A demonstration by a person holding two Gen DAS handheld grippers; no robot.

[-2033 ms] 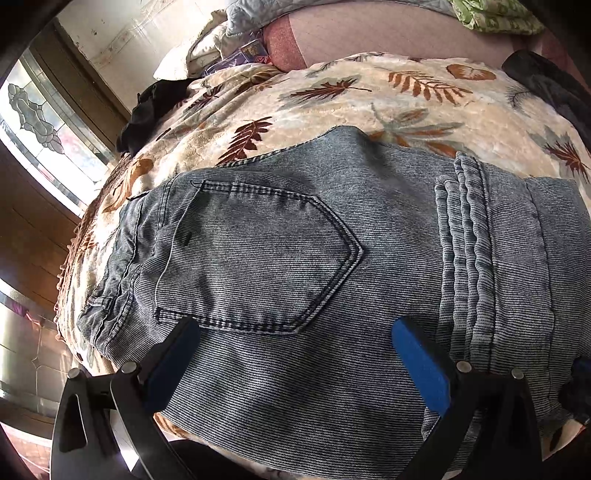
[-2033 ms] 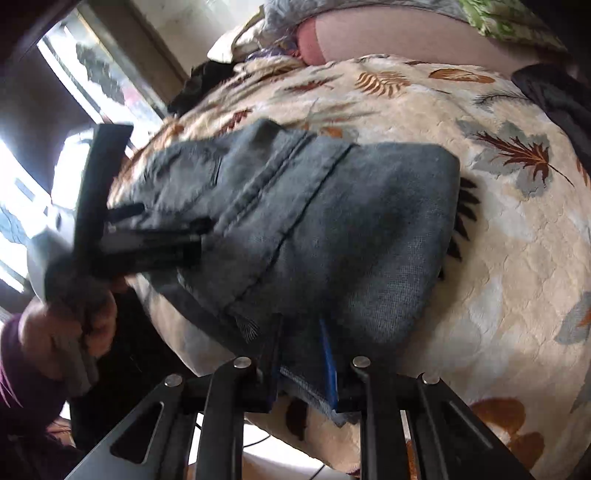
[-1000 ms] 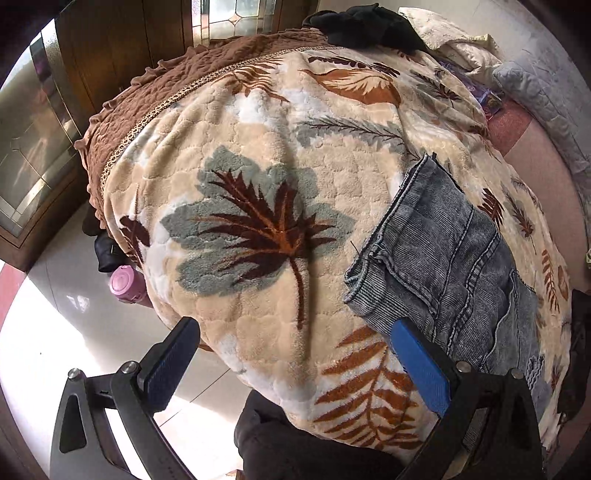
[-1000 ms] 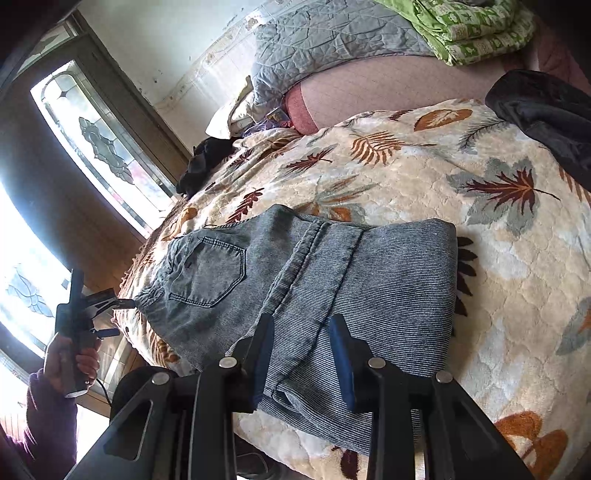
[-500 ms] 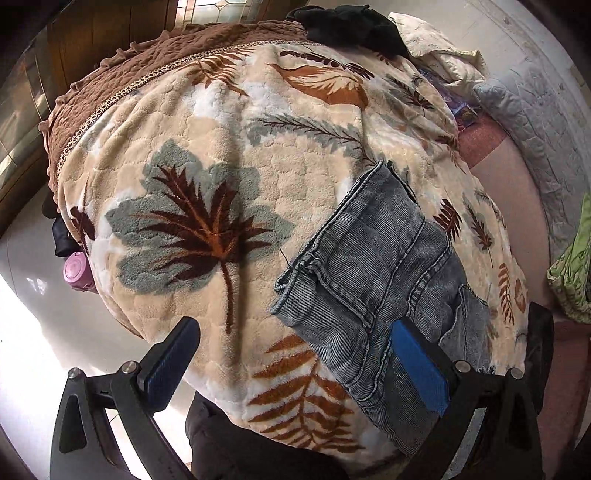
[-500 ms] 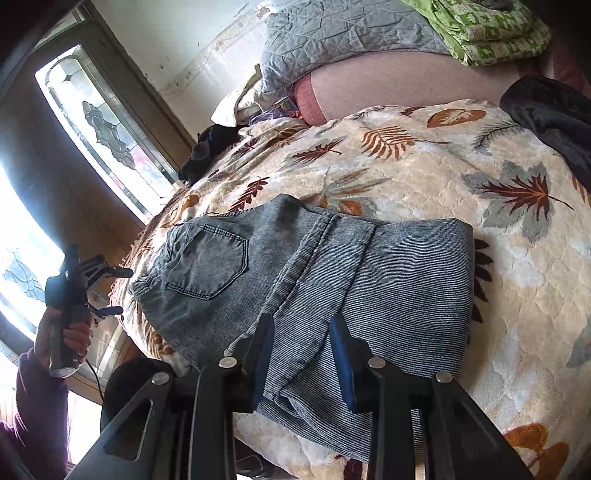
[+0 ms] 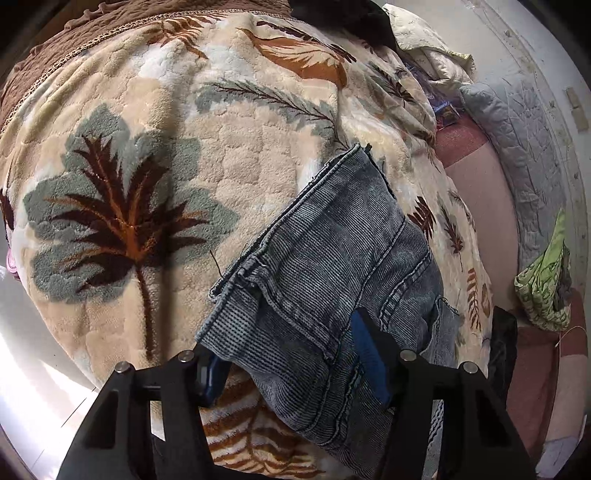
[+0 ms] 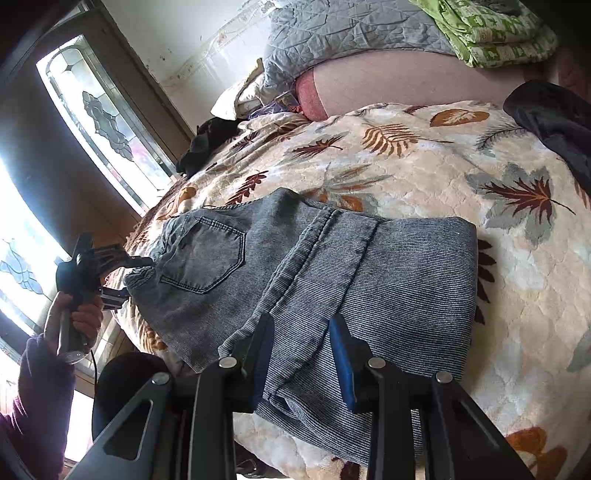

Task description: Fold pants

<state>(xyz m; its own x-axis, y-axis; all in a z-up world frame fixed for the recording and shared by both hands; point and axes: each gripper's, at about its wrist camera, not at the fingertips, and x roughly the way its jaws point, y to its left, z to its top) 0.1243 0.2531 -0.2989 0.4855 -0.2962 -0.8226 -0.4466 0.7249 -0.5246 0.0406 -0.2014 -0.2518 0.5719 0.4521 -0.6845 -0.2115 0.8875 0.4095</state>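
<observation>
Grey-blue jeans lie folded on a leaf-patterned blanket, back pocket up, waistband toward the window. My right gripper hovers over their near folded edge, partly open. Denim shows between its blue pads, which do not pinch it. In the left wrist view the waistband corner of the jeans lies between the pads of my left gripper. Its jaws are closing, one finger under the corner, the other on top. The right wrist view shows the left gripper at the jeans' waistband end, held by a hand.
A dark garment lies at the blanket's right edge. Black clothing sits near the window. A grey quilt and folded green cloth lie at the back. The bed's edge drops to the floor.
My left gripper has come in over the jeans' waistband corner and its jaws have narrowed around it. The right gripper and the jeans have stayed put.
</observation>
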